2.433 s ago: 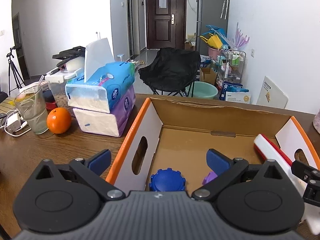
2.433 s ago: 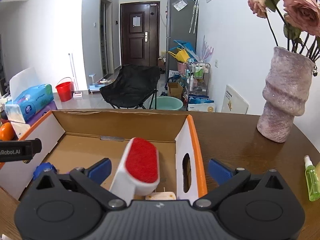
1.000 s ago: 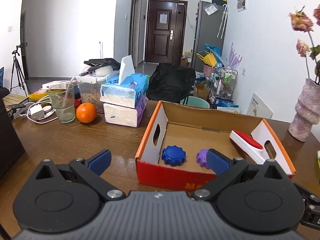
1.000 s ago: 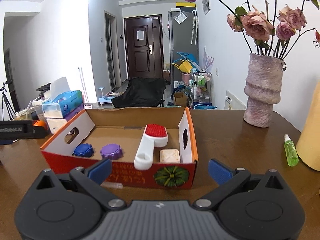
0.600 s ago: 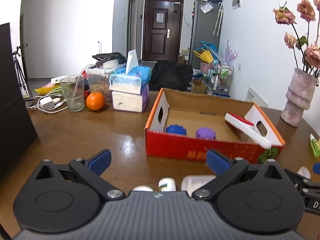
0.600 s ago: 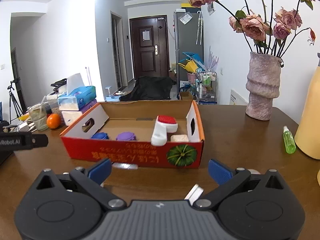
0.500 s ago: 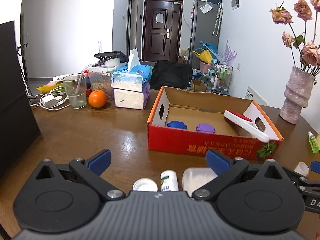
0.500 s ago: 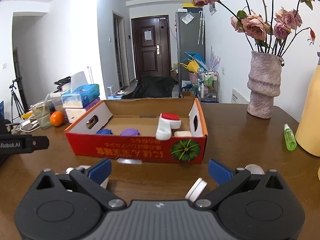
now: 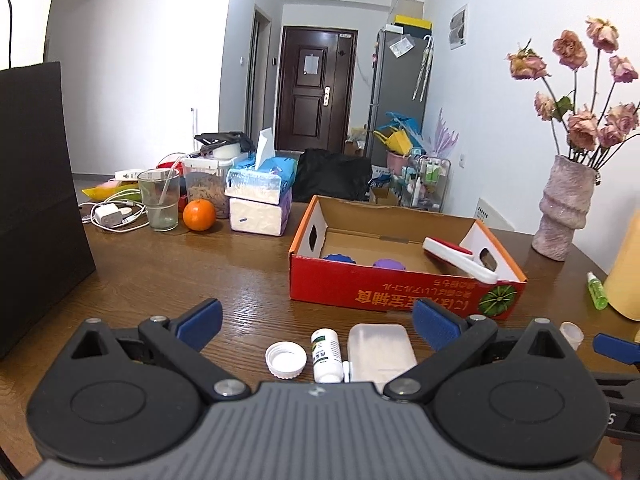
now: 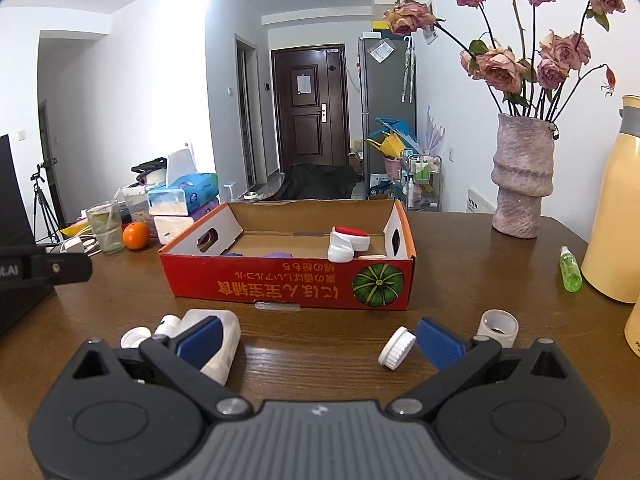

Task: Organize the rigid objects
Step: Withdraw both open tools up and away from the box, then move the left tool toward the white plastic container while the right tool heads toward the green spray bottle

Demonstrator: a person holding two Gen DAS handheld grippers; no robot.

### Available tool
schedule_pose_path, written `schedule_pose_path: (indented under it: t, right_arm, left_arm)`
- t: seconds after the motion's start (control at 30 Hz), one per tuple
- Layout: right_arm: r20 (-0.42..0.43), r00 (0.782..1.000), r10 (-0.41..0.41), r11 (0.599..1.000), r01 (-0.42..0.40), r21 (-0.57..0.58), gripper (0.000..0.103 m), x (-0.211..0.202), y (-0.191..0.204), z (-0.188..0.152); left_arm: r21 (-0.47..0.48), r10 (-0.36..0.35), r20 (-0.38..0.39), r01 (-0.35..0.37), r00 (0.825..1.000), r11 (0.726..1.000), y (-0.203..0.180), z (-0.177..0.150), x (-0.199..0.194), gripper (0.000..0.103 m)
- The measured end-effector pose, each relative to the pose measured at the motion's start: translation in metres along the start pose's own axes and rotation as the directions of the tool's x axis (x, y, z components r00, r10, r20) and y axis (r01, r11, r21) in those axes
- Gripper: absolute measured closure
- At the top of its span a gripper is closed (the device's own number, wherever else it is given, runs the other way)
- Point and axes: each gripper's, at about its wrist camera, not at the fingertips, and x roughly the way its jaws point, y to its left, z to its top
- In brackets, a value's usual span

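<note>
The wooden table [image 9: 168, 280] filled the lower frame, a hallway door behind. Both grippers had pulled back from the box [image 9: 404, 294], at centre right, leaving the brush [image 9: 460, 258] inside. The left gripper [image 9: 316, 322] and right gripper [image 10: 316, 338] gaped, empty; a pill bottle [image 9: 326, 354] and caps waited near.

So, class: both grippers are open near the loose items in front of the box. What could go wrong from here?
1. The small white bottle lies on its side between the loose cap and the frosted case; a grab may nudge them or roll it.
2. The white cap stands on edge by the right gripper and could roll off.
3. The brush leans on the box wall and might tip out.
</note>
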Motion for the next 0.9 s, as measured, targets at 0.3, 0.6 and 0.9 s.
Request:
schedule_pose_path:
  t: [0.3, 0.6, 0.9]
  right_arm:
    - [0.004, 1.000, -0.005, 1.000, 0.005, -0.019, 0.000, -0.018, 0.000, -0.007]
    - [0.014, 1.000, -0.011, 0.999, 0.012, -0.045, 0.000, -0.043, 0.001, -0.019]
    - [0.030, 0.999, -0.037, 0.998, 0.039, -0.056, 0.000, -0.069, -0.006, -0.034]
  left_arm:
    - [0.025, -0.012, -0.009, 0.012, 1.000, 1.000, -0.006, -0.010, -0.014, 0.000]
    - [0.061, -0.029, -0.035, 0.031, 0.999, 0.998, -0.008, -0.026, -0.025, 0.000]
    - [0.077, -0.040, -0.056, 0.045, 0.998, 0.996, -0.004, -0.045, -0.035, 0.000]
